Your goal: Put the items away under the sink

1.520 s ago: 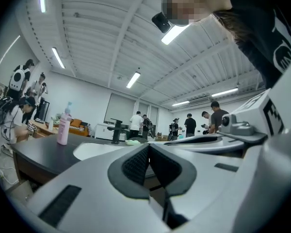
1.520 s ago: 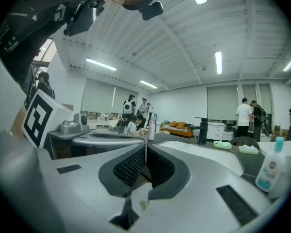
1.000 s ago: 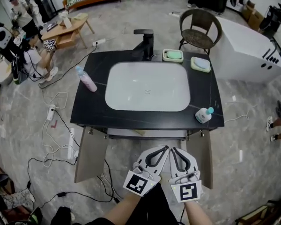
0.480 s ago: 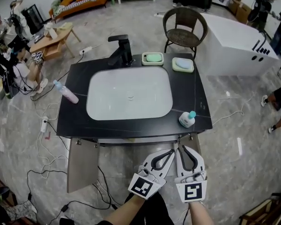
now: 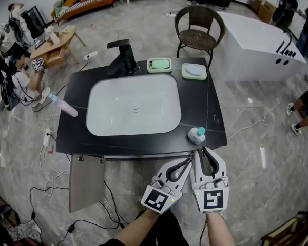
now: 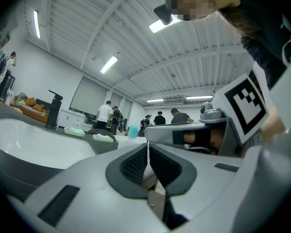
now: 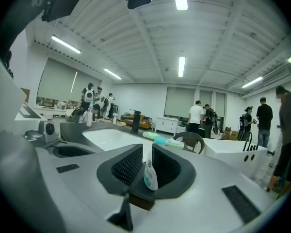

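Note:
A small white bottle with a teal cap (image 5: pixel 196 134) stands at the front right corner of the black sink counter (image 5: pixel 143 143). A pink bottle (image 5: pixel 65 107) lies on the counter's left edge. My right gripper (image 5: pixel 204 151) sits just short of the small bottle (image 7: pixel 149 176), which shows through the narrow slit between its jaws, beyond the tips; the jaws have just been opening a little, with nothing between them. Beside it my left gripper (image 5: pixel 186 161) is shut and empty; in the left gripper view its pads (image 6: pixel 136 165) meet.
Two green soap dishes (image 5: pixel 159 64) (image 5: pixel 194 71) and a black faucet (image 5: pixel 124 58) line the back of the white basin (image 5: pixel 133 106). A cabinet door (image 5: pixel 86 183) hangs open under the counter's left side. Cables lie on the floor at left; a chair (image 5: pixel 197 27) stands behind.
Both grippers have moved forward to the counter's front right corner, and the small bottle now lies just ahead of the right gripper's tips. The right jaws have parted a little.

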### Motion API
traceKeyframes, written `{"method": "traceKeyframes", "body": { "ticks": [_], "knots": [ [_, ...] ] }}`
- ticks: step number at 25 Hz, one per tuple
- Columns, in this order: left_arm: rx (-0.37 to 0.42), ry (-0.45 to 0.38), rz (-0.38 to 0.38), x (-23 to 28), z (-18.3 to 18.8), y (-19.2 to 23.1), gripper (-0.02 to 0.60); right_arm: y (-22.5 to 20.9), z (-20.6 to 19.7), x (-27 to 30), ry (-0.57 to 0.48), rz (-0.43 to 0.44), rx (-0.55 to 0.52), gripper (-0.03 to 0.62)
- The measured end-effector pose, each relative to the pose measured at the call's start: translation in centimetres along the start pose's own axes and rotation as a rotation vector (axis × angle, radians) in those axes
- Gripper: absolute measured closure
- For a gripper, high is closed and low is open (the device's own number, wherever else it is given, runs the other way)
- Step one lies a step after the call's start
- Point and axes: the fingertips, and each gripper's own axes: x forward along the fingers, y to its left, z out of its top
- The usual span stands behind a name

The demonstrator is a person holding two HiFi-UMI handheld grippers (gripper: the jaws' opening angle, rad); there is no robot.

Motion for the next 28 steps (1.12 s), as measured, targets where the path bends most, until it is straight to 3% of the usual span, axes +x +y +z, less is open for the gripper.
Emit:
{"method": "traceKeyframes", "body": {
  "ticks": [11, 20, 28],
  "knots": [
    [0.001, 0.013, 0.022, 3.0, -0.6, 1.6, 0.572, -2.3, -0.4, 3.6, 0.029, 0.019, 0.041, 0.461],
    [-0.016, 0.034, 0.029, 2.6, -1.6, 1.8, 0.572, -2.5, -1.2, 5.4, 0.070, 0.047, 0.074, 0.459],
    [-0.026, 0.049, 0.051, 1.5, -2.2, 2.6, 0.572, -2.6, -1.2, 5.7, 0.045, 0.042, 0.069, 0.470]
  ]
}}
